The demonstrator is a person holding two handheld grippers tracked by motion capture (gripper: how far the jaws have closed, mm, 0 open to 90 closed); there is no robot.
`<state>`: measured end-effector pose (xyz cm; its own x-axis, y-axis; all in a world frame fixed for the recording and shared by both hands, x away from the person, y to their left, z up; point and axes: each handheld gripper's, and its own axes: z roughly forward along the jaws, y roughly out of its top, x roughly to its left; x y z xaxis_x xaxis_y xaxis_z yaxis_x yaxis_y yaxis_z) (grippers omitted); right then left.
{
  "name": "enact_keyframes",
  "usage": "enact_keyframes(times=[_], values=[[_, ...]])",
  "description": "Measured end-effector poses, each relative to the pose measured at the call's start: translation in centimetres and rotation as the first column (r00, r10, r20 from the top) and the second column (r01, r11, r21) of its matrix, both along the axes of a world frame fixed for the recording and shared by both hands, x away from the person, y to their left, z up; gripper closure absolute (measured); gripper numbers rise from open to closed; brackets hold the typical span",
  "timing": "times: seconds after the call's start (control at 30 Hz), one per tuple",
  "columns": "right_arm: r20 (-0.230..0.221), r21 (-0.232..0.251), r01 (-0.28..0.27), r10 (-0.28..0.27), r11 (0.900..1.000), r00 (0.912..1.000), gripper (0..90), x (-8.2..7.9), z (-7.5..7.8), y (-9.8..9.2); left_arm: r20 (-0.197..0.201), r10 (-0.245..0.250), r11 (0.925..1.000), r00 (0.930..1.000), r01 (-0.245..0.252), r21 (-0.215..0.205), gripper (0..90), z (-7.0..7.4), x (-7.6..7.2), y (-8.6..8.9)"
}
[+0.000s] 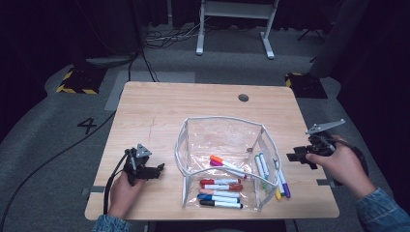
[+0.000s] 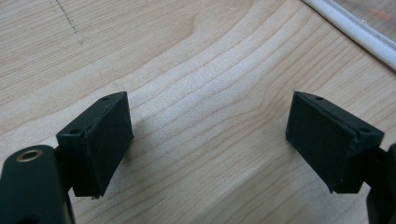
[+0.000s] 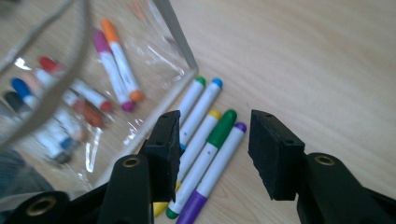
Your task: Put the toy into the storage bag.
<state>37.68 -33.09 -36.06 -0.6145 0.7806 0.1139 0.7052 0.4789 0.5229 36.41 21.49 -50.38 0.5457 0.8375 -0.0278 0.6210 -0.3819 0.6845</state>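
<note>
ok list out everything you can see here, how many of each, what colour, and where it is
Table: one, light wood, centre of the high view.
Clear pouch: one, transparent with white edging, standing open on the table's near half.
Markers inside pouch: about seven; orange, magenta, two red, peach, blue, black caps; lying on its bottom.
Markers outside pouch: five; green, blue, yellow, green, purple caps; on the table against its right wall.
White frame: one, on the floor beyond the table.
Left gripper: black, open over bare wood, left of the pouch.
Right gripper: black, open over the outside markers.
</note>
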Motion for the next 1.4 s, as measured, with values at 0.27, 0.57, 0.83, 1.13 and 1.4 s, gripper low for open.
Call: enact_keyframes(times=[0.27,0.57,0.83,1.13,1.4], values=[[-0.094,-0.056,0.023,-0.028,0.998,0.9952,55.9,0.7,-6.9,-0.3,0.000,0.000,1.0000,1.0000,0.000,0.000,14.8,0.0,0.0,0.0],[-0.150,-0.119,0.039,-0.057,0.992,0.9871,64.9,1.0,-10.2,-0.5,0.000,0.000,1.0000,1.0000,0.000,0.000,14.8,0.0,0.0,0.0],[-0.152,-0.127,0.124,-0.143,0.984,0.9780,76.8,1.3,-9.4,-1.4,0.000,0.000,1.0000,1.0000,0.000,0.000,14.8,0.0,0.0,0.0],[-0.079,-0.017,0.100,-0.101,0.995,0.9918,76.8,0.6,-2.0,-1.5,0.000,0.000,1.0000,1.0000,0.000,0.000,14.8,0.0,0.0,0.0],[0.000,0.038,0.005,-0.005,0.999,1.0000,76.9,-0.7,4.9,-0.1,0.000,0.000,1.0000,1.0000,0.000,0.000,14.8,0.0,0.0,0.0]])
